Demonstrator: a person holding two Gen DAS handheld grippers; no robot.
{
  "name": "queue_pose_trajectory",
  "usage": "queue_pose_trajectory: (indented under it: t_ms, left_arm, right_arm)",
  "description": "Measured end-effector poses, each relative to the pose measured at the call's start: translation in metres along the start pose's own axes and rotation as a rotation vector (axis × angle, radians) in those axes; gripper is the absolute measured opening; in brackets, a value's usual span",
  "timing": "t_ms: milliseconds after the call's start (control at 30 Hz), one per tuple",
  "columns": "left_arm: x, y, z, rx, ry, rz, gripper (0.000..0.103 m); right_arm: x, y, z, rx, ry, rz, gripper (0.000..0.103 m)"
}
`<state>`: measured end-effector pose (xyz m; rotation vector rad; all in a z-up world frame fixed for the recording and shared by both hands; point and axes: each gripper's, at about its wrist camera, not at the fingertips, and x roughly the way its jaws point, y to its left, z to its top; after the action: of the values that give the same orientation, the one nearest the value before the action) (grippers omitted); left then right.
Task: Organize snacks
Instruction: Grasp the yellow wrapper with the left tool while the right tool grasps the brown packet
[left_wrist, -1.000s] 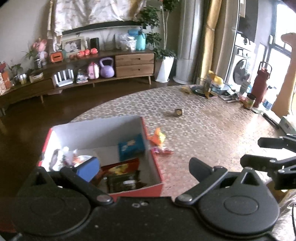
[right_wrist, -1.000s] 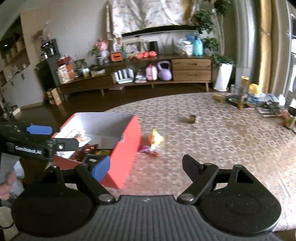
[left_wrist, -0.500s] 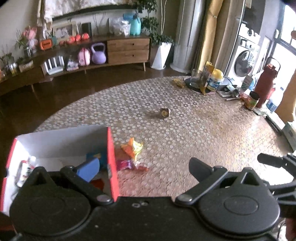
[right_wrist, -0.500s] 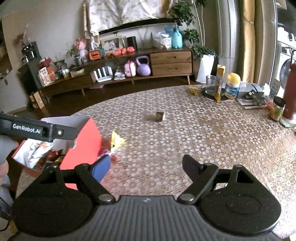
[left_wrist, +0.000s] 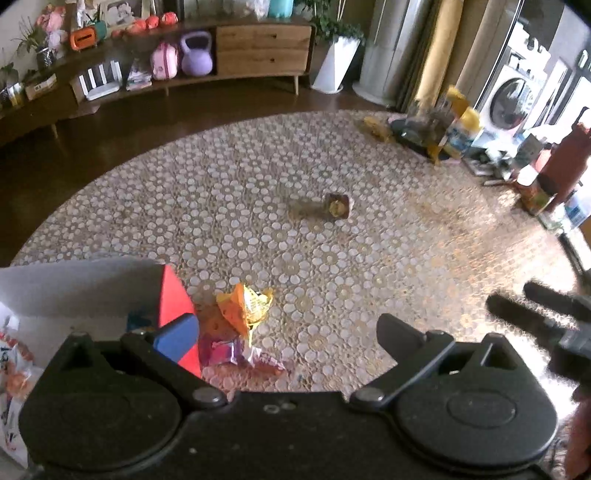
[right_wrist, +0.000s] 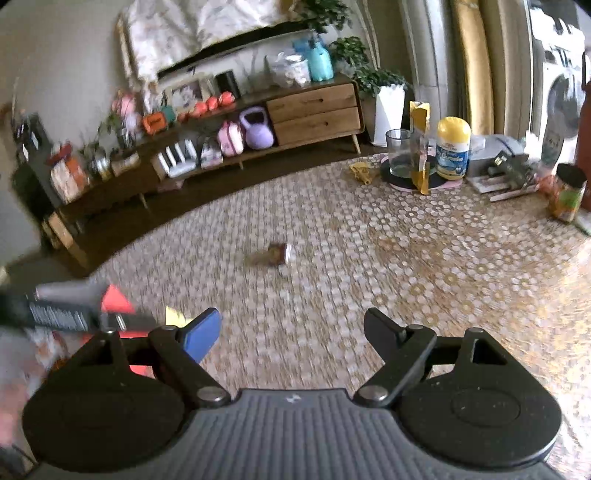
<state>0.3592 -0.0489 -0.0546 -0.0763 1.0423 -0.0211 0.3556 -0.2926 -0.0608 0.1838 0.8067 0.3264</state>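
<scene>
Snacks lie loose on your counter (left_wrist: 369, 236) beside the red box (left_wrist: 173, 295): an orange packet (left_wrist: 243, 306) and a pink-purple wrapper (left_wrist: 229, 350) just past the box's red wall, and one small brown snack (left_wrist: 337, 206) well apart from the box, out toward the counter's middle.

Your left tool (left_wrist: 284, 332) tips steeply down over the box's near corner and the two wrappers. Its fingers stand wide apart with nothing between them; the blue pad (left_wrist: 177, 338) overlaps the red wall in the picture, though contact cannot be told. Your right tool (right_wrist: 291, 332) points down at a shallower angle toward the small brown snack (right_wrist: 277, 254), its fingers likewise spread and empty.

The left wrist view gives you the inside of the box, with packets (left_wrist: 14, 354) along its left side, and your right tool's black fingers (left_wrist: 532, 306) on the side away from the box. The right wrist view is blurred near the box (right_wrist: 114, 299), where your left tool (right_wrist: 55, 314) crosses in front of it, but it shows clearly the glass (right_wrist: 399, 151) and yellow-lidded bottle (right_wrist: 452, 147) far from the box, at the counter's back edge.
</scene>
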Motion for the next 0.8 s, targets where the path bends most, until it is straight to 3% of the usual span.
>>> queue_pose_trajectory:
  t_ms: [367,633,733,800]
  left_arm:
    - [0.061,0.001,0.008,-0.014,0.053,0.06,0.086]
    - [0.077,-0.013,0.011,0.05,-0.016,0.178,0.083]
    - [0.076,-0.02,0.007,0.054,-0.055,0.168,0.067]
    - [0.079,-0.028,0.004,0.066,-0.058,0.209,0.067]
  right_arm:
    - [0.091,-0.013,0.032,0.076,0.061,-0.021,0.085]
    - [0.154,-0.009,0.044,0.089,0.1,-0.02,0.085]
    - [0.17,-0.011,0.049,0.105,0.101,-0.016,0.085]
    - [0.177,-0.012,0.052,0.112,0.1,0.0,0.085]
